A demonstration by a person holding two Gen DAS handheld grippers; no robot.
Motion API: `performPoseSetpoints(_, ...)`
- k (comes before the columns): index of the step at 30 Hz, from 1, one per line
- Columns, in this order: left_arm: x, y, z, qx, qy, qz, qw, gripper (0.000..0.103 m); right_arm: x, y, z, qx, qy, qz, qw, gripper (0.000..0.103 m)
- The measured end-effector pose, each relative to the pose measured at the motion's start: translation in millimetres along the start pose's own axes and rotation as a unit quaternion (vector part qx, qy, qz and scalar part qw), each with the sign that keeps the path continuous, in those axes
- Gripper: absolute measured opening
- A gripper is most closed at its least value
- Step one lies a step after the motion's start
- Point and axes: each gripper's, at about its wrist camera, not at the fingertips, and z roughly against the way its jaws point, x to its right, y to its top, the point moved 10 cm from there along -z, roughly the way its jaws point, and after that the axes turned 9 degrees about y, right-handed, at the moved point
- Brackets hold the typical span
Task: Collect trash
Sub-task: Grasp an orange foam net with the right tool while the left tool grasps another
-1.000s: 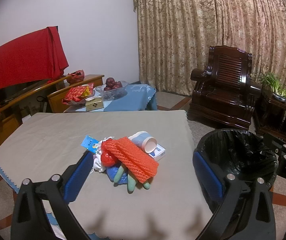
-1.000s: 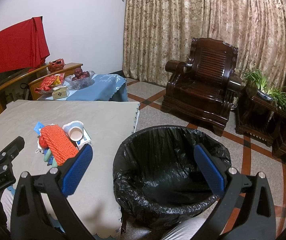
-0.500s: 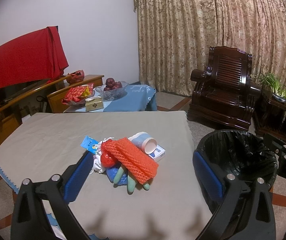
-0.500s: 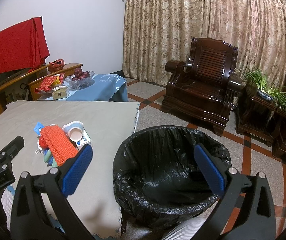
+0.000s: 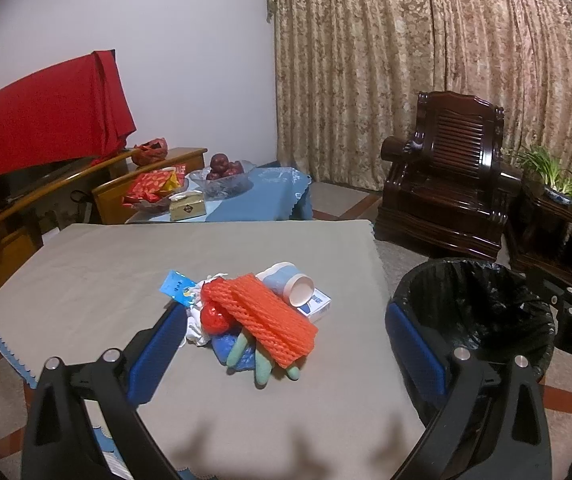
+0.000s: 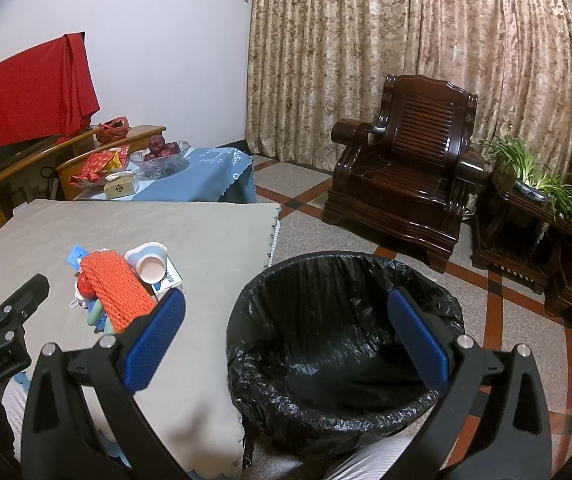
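A trash pile lies mid-table on the grey cloth: an orange foam net (image 5: 271, 317) (image 6: 118, 290) on top, a paper cup (image 5: 289, 283) (image 6: 148, 264) on its side, a small white-blue box (image 5: 317, 305), a blue wrapper (image 5: 177, 287), white crumpled paper (image 5: 197, 326) and green pieces (image 5: 264, 368). A bin with a black bag (image 5: 471, 307) (image 6: 342, 332) stands on the floor at the table's right. My left gripper (image 5: 286, 354) is open just short of the pile. My right gripper (image 6: 286, 336) hovers open over the bin's near rim.
The grey table (image 5: 106, 264) is bare around the pile. Behind it a low blue-clothed table (image 5: 262, 196) carries a fruit bowl (image 5: 226, 172) and a tissue box (image 5: 187, 207). A dark wooden armchair (image 6: 402, 164) and a potted plant (image 6: 534, 176) stand at the right.
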Motion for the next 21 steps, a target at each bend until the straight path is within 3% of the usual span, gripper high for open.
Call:
performPoseSetpoints(13, -19, -8, -23, -0.009, -0.007, 0.011, 0.9999, 0.097, -14, -5, -28, -0.015, 0.021, 0.001, 1.0, 0.098)
performPoseSetpoints(16, -44, -12, -35, -0.014, 0.008, 0.025, 0.9996, 0.097, -29, -1, -41, -0.018, 0.043, 0.006, 0.999, 0.098)
performPoseSetpoints(21, -96, -25, -62, -0.026, 0.07, 0.04, 0.9964, 0.097, -67, 1, -72, -0.026, 0.078, 0.026, 0.996, 0.098)
